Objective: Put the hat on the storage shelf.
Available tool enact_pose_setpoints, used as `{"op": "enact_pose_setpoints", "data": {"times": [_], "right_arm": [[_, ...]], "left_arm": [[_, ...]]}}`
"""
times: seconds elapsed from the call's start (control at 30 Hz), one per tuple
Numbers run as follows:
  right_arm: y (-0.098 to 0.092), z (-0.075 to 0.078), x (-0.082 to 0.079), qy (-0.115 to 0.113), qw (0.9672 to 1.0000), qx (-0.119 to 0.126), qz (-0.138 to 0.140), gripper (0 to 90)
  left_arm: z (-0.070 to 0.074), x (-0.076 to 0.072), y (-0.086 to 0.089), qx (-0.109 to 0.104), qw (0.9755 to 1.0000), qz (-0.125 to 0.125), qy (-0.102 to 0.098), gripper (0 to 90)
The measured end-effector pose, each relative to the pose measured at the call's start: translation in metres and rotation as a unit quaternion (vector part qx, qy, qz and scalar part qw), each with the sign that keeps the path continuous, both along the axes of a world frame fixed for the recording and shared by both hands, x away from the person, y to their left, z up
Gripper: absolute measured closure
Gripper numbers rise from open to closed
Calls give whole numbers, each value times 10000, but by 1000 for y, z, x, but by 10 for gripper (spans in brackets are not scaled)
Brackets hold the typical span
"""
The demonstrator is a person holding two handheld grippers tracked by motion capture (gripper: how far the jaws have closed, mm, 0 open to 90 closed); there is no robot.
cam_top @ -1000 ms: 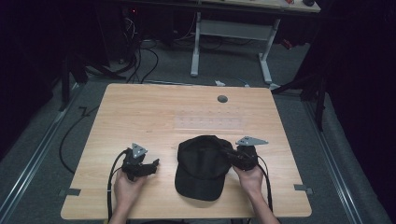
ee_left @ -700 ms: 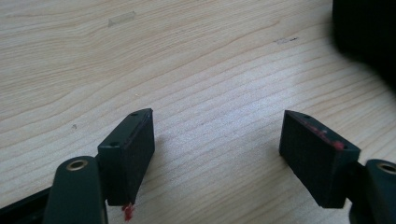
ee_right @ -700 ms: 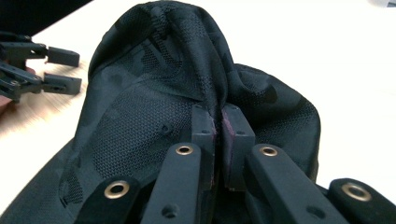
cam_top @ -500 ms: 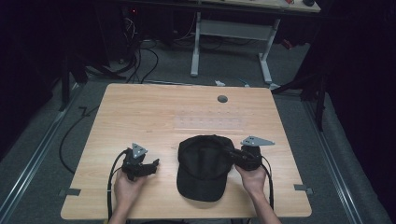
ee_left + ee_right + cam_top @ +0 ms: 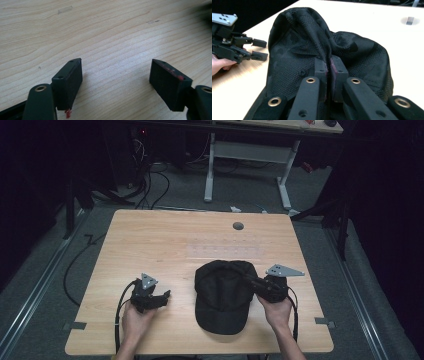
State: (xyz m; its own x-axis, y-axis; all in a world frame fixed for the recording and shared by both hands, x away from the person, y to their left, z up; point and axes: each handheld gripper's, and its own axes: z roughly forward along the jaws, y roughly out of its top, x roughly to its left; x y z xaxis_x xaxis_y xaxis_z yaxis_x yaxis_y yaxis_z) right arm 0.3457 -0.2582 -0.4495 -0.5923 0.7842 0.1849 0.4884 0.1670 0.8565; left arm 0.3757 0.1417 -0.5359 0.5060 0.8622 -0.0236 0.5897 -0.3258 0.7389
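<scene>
Nearest to me, two bare hands come in over the front edge of a light wooden table [image 5: 150,240]; each holds a black two-jaw gripper. My left gripper [image 5: 161,298] sits low over the table near its front left, jaws spread wide with bare wood grain between them; a trace of red marks each of its pads [image 5: 169,85]. My right gripper [image 5: 328,65] is at the front right, jaws pressed together on a pinched fold of black fabric; that fabric belongs to a black cap [image 5: 223,292], which lies on the table between the two grippers, nearer the right one, its brim toward me and its crown away. From the right gripper view the cap's mesh crown rises in a creased ridge above the closed jaws. Farther on, near the table's back edge, is a small round grey disc [image 5: 238,226]; beyond the table I see a dark floor with cables [image 5: 155,180] and a white desk frame [image 5: 247,155].
</scene>
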Motion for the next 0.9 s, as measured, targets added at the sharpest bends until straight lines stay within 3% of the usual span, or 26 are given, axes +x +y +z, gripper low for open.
{"op": "enact_pose_setpoints", "data": {"times": [0.23, 0.4, 0.5, 0.6, 0.73, 0.9], "right_arm": [[-3, 12, -6, -152, 9999, 35, 23, 856], [-5, 19, -9, -284, 9995, 85, 70, 856], [-5, 23, -11, -331, 9994, 105, 88, 856], [-5, 24, -10, -367, 9992, 128, 108, 856], [-4, 25, -10, -396, 9990, 177, 143, 856], [-3, 25, -9, -425, 9988, 212, 155, 856]], "left_arm": [[3, 0, 2, -156, 9997, -136, 163, 252], [6, -1, 1, -313, 9979, -413, 385, 258], [10, -3, -3, -430, 9963, -624, 408, 265], [18, -7, -9, -558, 9933, -917, 421, 266], [29, -11, -20, -613, 9899, -1244, 284, 250], [39, -15, -31, -942, 9808, -1679, 312, 233]]}}
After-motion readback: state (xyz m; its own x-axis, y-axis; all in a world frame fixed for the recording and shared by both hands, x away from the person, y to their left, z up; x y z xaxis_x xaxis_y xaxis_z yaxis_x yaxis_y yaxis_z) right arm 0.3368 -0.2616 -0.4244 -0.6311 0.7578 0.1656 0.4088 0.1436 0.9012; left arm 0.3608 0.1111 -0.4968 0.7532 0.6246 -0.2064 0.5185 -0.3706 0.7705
